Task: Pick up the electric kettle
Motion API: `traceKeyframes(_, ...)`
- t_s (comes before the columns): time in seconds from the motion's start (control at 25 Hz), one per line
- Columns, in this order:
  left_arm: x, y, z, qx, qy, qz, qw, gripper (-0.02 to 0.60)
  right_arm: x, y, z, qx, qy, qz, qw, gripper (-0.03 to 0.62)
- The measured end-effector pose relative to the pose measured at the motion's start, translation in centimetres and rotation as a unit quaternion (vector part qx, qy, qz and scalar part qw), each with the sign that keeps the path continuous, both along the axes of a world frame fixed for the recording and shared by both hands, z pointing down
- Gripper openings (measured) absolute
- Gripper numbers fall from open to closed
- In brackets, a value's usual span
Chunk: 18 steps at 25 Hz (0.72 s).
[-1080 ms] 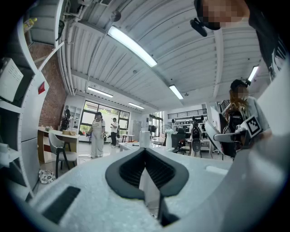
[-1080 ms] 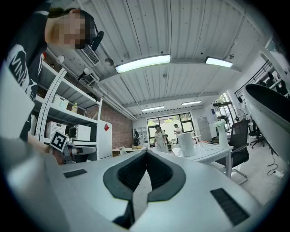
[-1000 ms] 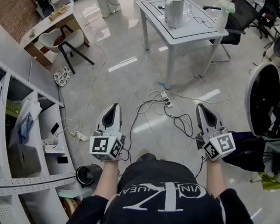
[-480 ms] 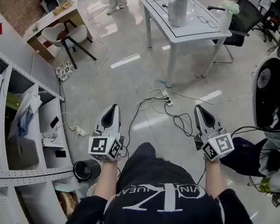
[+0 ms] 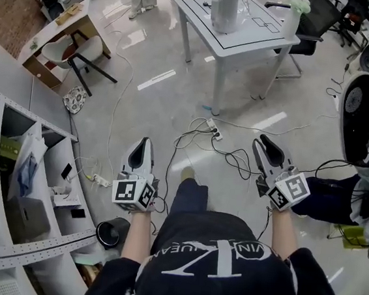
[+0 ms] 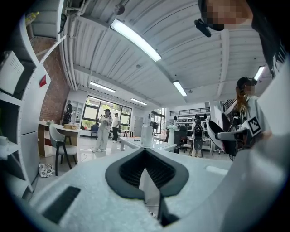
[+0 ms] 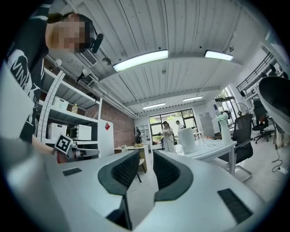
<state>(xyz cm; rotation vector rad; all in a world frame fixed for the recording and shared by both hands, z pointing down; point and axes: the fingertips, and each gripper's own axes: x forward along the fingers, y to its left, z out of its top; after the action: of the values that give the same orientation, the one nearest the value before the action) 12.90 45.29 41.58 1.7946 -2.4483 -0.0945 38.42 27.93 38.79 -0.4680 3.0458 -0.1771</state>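
Observation:
The white electric kettle (image 5: 224, 9) stands on the white table (image 5: 187, 0) far ahead, across open floor; it shows small in the left gripper view (image 6: 146, 135) and the right gripper view (image 7: 186, 140). My left gripper (image 5: 142, 147) is held level at waist height, its dark pads meeting at the tip (image 6: 145, 152), shut and empty. My right gripper (image 5: 263, 144) also points level toward the table. Its jaws have just been opening and now stand a narrow gap apart (image 7: 146, 156) with nothing between them. Both grippers are well short of the kettle.
A pale green spray bottle (image 5: 292, 17) stands on the table's right corner, with a black office chair (image 5: 319, 20) behind. Cables and a power strip (image 5: 214, 129) lie on the floor. Curved white shelving (image 5: 11, 178) runs at left, and a standing fan (image 5: 365, 117) is at right.
The person has stepped forward; a shoe now shows between the grippers. Both grippers sit slightly lower in the head view. The kettle has stayed on the table.

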Motion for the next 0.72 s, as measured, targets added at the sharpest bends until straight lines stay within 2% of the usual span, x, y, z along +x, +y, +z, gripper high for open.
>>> traceKeyframes(0.24,-3.4,-6.1,0.3,-0.002,0.01,0.036,0.9993,0.005,-3.8,-4.5,0.9,-0.017,0.014,0.02,1.0,0.135)
traceKeyframes(0.72,-13.2,-12.5,2.6,-0.028,0.047,0.043,0.9976,0.005,-12.5,-10.8,3.3,-0.089,0.005,0.038,0.995,0.172)
